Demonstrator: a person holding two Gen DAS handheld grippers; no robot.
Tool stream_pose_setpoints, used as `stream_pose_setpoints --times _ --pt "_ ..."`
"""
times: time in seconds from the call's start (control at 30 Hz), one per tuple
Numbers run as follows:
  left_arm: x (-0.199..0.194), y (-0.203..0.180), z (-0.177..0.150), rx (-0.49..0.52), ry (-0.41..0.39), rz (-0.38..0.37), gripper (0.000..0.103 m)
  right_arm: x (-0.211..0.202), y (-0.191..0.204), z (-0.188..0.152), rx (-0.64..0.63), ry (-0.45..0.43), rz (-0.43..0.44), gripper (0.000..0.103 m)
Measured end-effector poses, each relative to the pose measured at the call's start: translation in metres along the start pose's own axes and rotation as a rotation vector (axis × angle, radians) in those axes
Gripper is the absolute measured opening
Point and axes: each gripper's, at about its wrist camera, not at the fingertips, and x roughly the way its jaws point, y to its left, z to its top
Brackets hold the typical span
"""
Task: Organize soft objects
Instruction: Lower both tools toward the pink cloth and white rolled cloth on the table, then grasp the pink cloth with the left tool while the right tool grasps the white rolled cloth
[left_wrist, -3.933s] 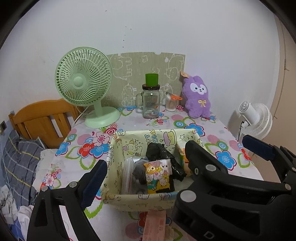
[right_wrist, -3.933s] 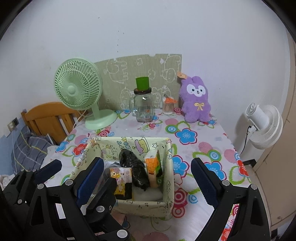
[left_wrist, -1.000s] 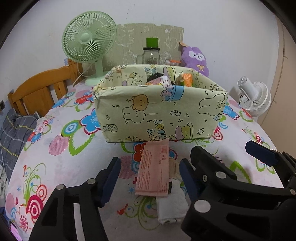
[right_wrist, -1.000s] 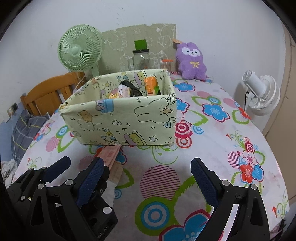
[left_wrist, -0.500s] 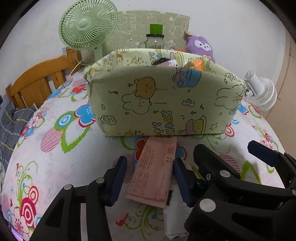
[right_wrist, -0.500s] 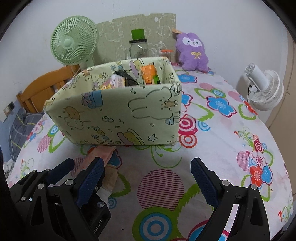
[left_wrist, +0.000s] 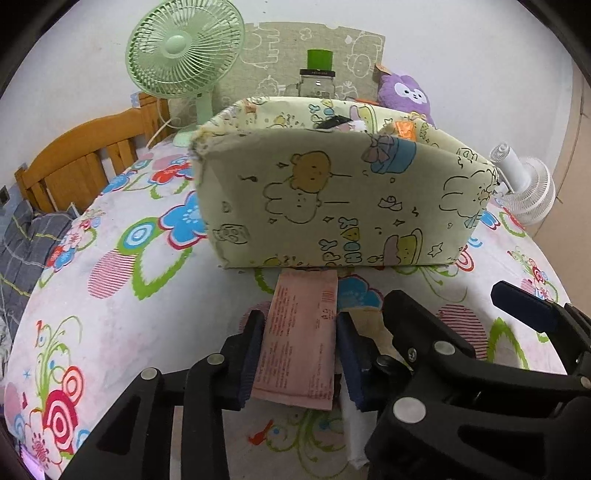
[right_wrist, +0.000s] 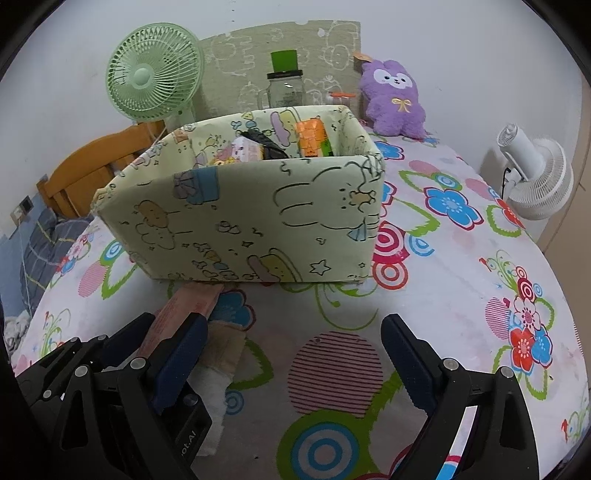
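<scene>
A pink flat packet (left_wrist: 299, 343) lies on the flowered tablecloth just before the yellow-green fabric box (left_wrist: 332, 206). My left gripper (left_wrist: 301, 350) straddles the packet with its jaws closing, and its pads meet both long edges. A tan piece (left_wrist: 369, 325) and a white cloth (left_wrist: 351, 424) lie beside and under the packet. In the right wrist view the left gripper (right_wrist: 162, 328) appears low on the left, with the pink packet (right_wrist: 192, 299) between its fingers. My right gripper (right_wrist: 295, 358) stands wide open over bare cloth. The fabric box (right_wrist: 240, 229) holds several soft packets.
A purple plush toy (right_wrist: 391, 99), a glass jar with a green lid (right_wrist: 284, 85) and a green desk fan (right_wrist: 155, 74) stand along the back wall. A white fan (right_wrist: 535, 177) sits off the table's right edge. A wooden headboard (left_wrist: 74, 166) is at the left.
The left gripper has slid forward toward the box and its jaws have narrowed onto the pink packet. The right gripper has stayed wide open and crept slightly nearer the box.
</scene>
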Motion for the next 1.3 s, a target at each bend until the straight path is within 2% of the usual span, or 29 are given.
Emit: stream_pose_setpoints --times 0.27,0.47,0.67,0.8,1.13,1.17,1.2,1.3 --pt "-0.010 0.011 -0.009 -0.003 -0.009 0.028 0.040 -0.006 0.015 -0.007 -0.018 0.005 0.000 0.096" --pt "-0.014 0.019 -0.017 0.005 -0.001 0.037 0.040 -0.006 0.027 -0.013 -0.037 0.024 -0.003 0.086" --pt "-0.015 0.025 -0.026 0.020 -0.001 0.041 0.040 0.005 0.037 -0.018 -0.043 0.066 0.016 0.080" --pt "-0.015 0.025 -0.026 0.020 -0.006 0.041 0.040 0.013 0.037 -0.017 -0.025 0.095 0.024 0.069" --pt "-0.012 0.027 -0.024 0.010 -0.010 0.015 0.042 0.014 0.041 -0.016 -0.026 0.082 0.026 0.049" --pt "-0.011 0.027 -0.023 0.007 -0.010 0.012 0.042 0.015 0.040 -0.016 -0.024 0.080 0.029 0.041" --pt "-0.011 0.026 -0.024 0.004 -0.014 0.013 0.042 0.015 0.039 -0.016 -0.020 0.078 0.034 0.037" --pt "-0.011 0.023 -0.024 0.004 -0.016 0.009 0.040 0.015 0.036 -0.015 -0.015 0.076 0.036 0.033"
